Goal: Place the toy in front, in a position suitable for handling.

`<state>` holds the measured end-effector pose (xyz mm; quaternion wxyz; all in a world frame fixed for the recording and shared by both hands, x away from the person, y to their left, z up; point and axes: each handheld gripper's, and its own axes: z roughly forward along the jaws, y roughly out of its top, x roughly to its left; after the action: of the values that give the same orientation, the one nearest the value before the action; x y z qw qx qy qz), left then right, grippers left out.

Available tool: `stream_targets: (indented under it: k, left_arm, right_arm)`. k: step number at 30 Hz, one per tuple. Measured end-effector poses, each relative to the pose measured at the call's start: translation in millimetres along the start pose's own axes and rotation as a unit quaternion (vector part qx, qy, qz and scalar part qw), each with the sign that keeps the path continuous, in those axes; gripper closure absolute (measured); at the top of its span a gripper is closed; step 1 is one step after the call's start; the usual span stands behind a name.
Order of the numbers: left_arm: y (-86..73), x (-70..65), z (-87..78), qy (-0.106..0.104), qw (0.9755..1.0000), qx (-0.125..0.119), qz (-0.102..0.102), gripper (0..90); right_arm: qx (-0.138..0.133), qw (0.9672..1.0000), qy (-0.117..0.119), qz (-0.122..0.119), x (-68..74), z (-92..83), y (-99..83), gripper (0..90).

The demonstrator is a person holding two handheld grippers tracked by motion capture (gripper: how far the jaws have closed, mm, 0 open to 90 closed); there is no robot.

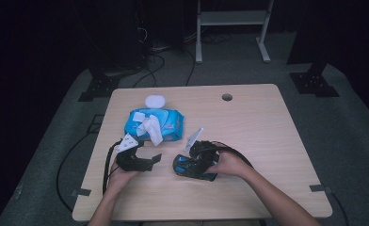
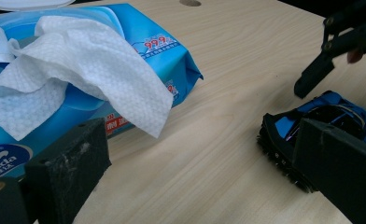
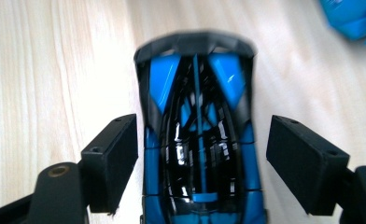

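One blue and black brush [image 1: 192, 165] lies at the table [image 1: 267, 141] middle, between the wide right gripper [image 3: 202, 158] jaws (maybe not touching). One wipes pack [image 1: 154, 123] sits upper left; left gripper [image 1: 142, 160] gapes empty

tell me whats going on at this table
A person works two handheld grippers at a wooden table. The right gripper stands open astride a blue and black brush, pads apart from it. The left gripper rests open beside a blue wet-wipe pack, from which a wipe sticks out.
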<state>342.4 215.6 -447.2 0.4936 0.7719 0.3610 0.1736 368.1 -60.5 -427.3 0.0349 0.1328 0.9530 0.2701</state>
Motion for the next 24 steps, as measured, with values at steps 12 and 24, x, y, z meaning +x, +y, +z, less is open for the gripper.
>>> stream_targets:
  k: [12, 24]
  left_arm:
    - [0.0, 2.0, -2.5, 0.003, 1.0000, -0.003, -0.001, 3.0]
    - [0.1, 1.6, -3.5, 0.000, 1.0000, -0.005, 0.002, 3.0]
  right_arm:
    - [-0.150, 0.9857, -0.031, 0.069, -29.2, -18.3, 22.5, 27.3]
    - [-0.177, 0.9770, -0.046, 0.111, -57.9, 18.1, 81.7, 36.8]
